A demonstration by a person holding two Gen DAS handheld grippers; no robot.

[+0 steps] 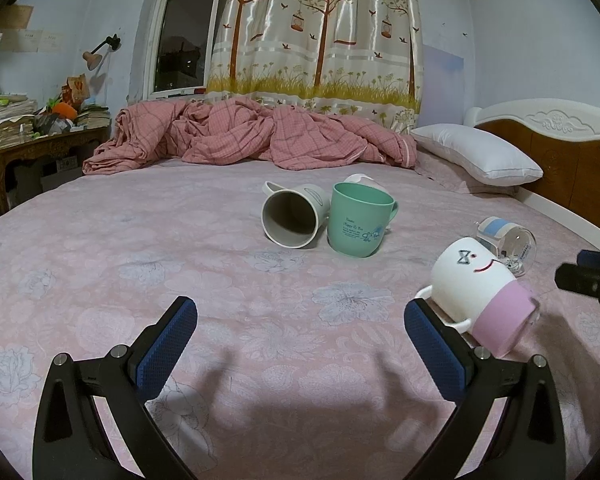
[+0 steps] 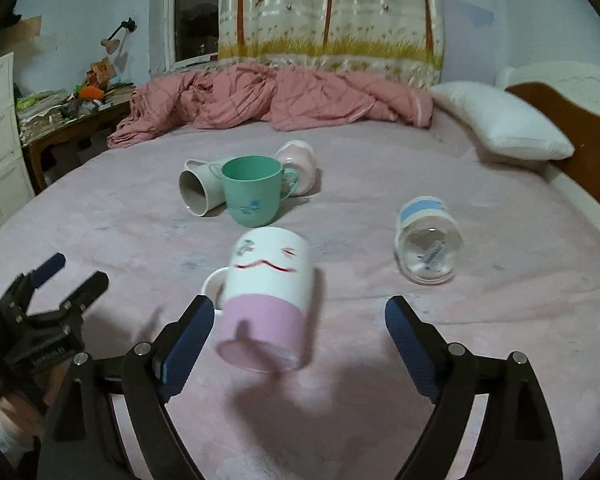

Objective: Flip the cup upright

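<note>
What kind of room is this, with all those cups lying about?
Most likely a home bedroom. The cups lie on a bed with a pink sheet; a rumpled pink quilt and a white pillow sit at its far side, against a carved headboard, with a curtain over a window.

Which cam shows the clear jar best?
Right wrist: the clear jar lies on its side in the open on the bed, blue band and base both visible. Left wrist: the jar sits at the frame's edge, partly behind the white-and-pink mug.
</note>
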